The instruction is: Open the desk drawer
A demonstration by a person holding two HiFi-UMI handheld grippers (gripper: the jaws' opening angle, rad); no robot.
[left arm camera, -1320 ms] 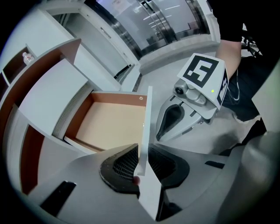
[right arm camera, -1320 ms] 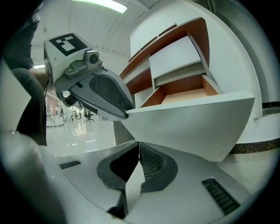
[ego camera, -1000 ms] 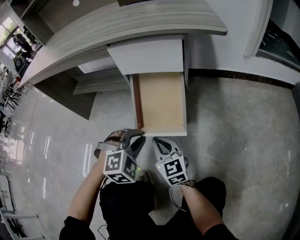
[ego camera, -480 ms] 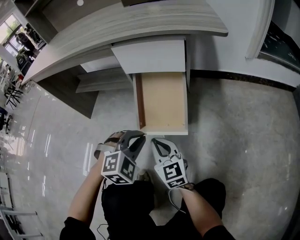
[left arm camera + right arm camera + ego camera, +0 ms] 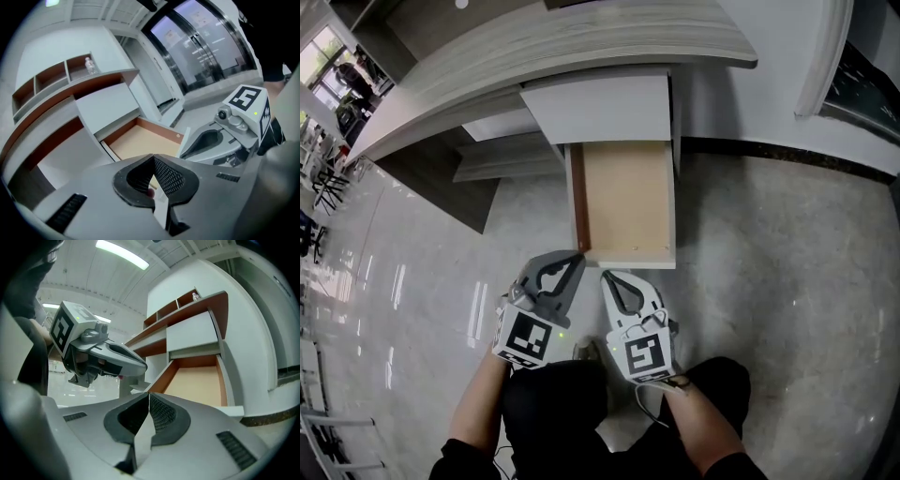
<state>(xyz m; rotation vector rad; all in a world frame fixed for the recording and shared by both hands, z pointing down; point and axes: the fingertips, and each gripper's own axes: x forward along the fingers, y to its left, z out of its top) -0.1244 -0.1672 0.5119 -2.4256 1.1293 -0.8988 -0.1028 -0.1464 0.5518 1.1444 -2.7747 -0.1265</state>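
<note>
Drawer point(image 5: 628, 202) is seen pulled out from under the desk point(image 5: 581, 42). Just in front of it, the left gripper point(image 5: 577, 260) and right gripper point(image 5: 606, 277) are held side by side, both closed on nothing. The left jaws have just been closing.

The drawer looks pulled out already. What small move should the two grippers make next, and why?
Probably just draw both grippers back and stop. The drawer stands pulled far out from the desk, its bottom bare. The left gripper has just been closing its jaws on nothing, the right gripper is shut and empty, and neither touches the drawer front.
</note>
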